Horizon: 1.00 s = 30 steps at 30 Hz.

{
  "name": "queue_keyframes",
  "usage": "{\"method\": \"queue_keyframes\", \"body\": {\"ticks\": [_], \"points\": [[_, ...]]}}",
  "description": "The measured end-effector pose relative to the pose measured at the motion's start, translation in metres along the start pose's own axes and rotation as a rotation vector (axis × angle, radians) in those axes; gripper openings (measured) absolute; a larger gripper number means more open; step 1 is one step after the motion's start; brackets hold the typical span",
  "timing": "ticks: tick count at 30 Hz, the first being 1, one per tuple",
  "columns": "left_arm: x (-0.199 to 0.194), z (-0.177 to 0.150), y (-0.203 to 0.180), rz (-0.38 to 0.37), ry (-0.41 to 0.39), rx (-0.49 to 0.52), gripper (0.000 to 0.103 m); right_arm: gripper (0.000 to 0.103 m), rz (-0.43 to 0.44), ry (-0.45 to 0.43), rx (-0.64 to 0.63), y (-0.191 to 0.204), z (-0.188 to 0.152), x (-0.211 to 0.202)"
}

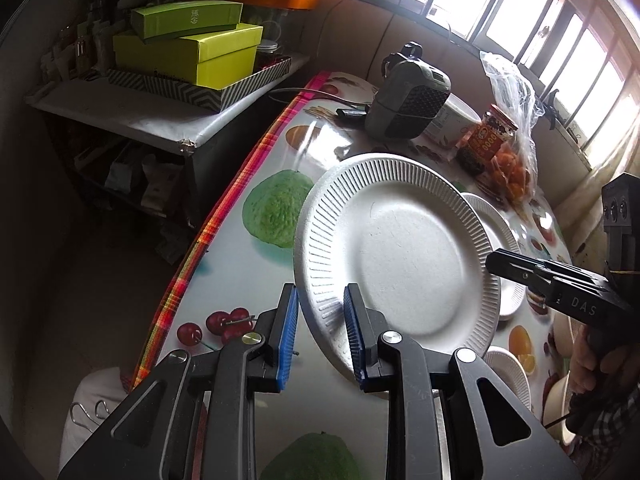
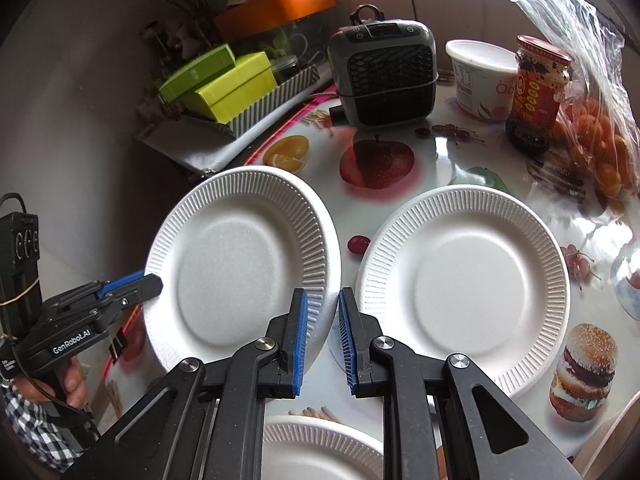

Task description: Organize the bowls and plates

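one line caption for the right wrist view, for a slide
Both grippers hold the raised paper plate by its rim, beside a second plate flat on the fruit-print table.

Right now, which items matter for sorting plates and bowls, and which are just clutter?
Job: lifted plate, flat plate beside it, third plate at the near edge.
Clutter: small heater, white tub, sauce jar, bag of orange fruit, green boxes.

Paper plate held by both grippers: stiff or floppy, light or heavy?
Probably light: the paper plate hangs tilted, held only by rim pinches from the left gripper and right gripper. Fairly stiff: no visible sag, and the ribbed rim likely helps. Held from one side, it might droop.
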<state>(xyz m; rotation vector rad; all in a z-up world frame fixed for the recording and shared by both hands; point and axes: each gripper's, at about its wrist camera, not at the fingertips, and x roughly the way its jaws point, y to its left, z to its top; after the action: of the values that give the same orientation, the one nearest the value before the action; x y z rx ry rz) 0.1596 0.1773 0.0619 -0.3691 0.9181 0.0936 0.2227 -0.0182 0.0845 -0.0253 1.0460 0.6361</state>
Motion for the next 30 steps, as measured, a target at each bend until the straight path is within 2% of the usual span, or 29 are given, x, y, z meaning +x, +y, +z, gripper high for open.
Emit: {"method": "queue_keyframes", "body": {"ticks": [15,30], "points": [[-0.013,-0.036,-0.038,-0.061,0.036,0.086,0.024,0.016,-0.039,-0.025,0.057,-0.010,-0.061,-0.058],[-0.010,-0.072,-0.070,-0.105,0.103,0.170,0.024,0.016,-0.087,0.006,0.126,-0.027,-0.123,-0.082]]}}
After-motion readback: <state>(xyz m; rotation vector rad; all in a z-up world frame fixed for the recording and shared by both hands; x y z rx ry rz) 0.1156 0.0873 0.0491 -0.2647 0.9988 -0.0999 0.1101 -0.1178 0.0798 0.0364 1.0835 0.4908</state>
